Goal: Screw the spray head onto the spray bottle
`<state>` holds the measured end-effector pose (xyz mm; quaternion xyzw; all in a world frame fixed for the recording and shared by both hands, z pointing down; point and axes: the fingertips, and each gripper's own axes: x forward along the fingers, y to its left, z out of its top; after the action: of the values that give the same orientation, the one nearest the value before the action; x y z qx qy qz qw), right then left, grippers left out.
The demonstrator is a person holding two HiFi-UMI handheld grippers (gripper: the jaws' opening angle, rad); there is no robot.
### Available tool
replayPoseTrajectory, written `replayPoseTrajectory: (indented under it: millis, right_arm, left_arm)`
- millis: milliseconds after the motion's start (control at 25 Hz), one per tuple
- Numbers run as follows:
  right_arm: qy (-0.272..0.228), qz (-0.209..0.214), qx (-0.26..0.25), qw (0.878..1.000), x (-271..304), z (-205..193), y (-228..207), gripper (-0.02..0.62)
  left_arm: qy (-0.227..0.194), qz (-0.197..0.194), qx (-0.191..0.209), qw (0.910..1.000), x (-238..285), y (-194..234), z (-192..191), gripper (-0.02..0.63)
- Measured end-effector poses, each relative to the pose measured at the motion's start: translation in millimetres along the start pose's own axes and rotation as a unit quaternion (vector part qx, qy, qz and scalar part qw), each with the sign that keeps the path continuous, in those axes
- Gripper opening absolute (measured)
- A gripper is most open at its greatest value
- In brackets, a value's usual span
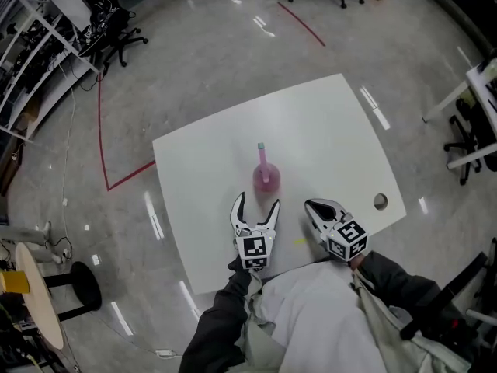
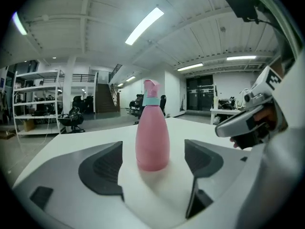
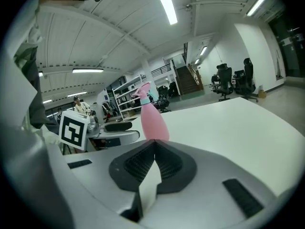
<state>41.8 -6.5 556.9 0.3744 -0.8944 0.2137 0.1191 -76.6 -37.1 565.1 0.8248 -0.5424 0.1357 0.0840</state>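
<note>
Left gripper (image 1: 258, 202): jaws spread wide, nothing clamped. The pink plastic spray bottle (image 2: 152, 137) stands upright just ahead of the gap, clear of both pads. Its pink spray head (image 2: 151, 87) with a teal collar sits on the neck. Right gripper (image 1: 311, 205): jaws pressed together, empty, off to the bottle's right. Both grippers hover over the near edge of the white rectangular table (image 1: 326, 130).

Pink spray bottle (image 1: 266, 177) stands upright on white table (image 1: 326, 123), spray head (image 1: 262, 149) fitted. Left tongs (image 1: 258, 200) spread wide, just short of the bottle. Right tongs (image 1: 309, 203) closed, empty, beside and apart.
</note>
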Motion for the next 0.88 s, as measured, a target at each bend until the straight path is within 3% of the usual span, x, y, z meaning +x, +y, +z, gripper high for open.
replayPoseTrajectory:
  millis: [240,360,480,600,680,760,880]
  right_arm:
    - [-0.006,-0.035,0.002,0.999,-9,-3,-2,-0.005]
    - [-0.037,-0.057,-0.06,0.996,-14,11,-5,-0.005]
    - [-0.072,-0.036,-0.13,0.988,-12,28,11,0.006]
    - [-0.067,0.003,-0.152,0.986,2,26,28,0.22]
    - [-0.059,0.021,-0.167,0.984,20,20,28,0.282]
    - [-0.062,0.03,-0.188,0.98,43,19,26,0.296]
    - [-0.064,0.027,-0.213,0.975,80,29,22,0.375]
  left_arm:
    - [-0.002,-0.019,0.049,0.9986,40,5,6,0.405]
    - [-0.015,0.0,0.02,0.9997,35,10,9,0.405]
    - [-0.024,0.024,-0.007,0.9994,11,12,7,0.405]
    - [-0.024,0.041,-0.029,0.9984,-12,13,3,0.373]
    - [-0.026,0.057,-0.033,0.9975,-22,16,3,0.187]
    - [-0.028,0.071,-0.037,0.9964,-31,22,7,0.167]
    - [-0.029,0.086,-0.043,0.9949,-43,32,8,0.167]
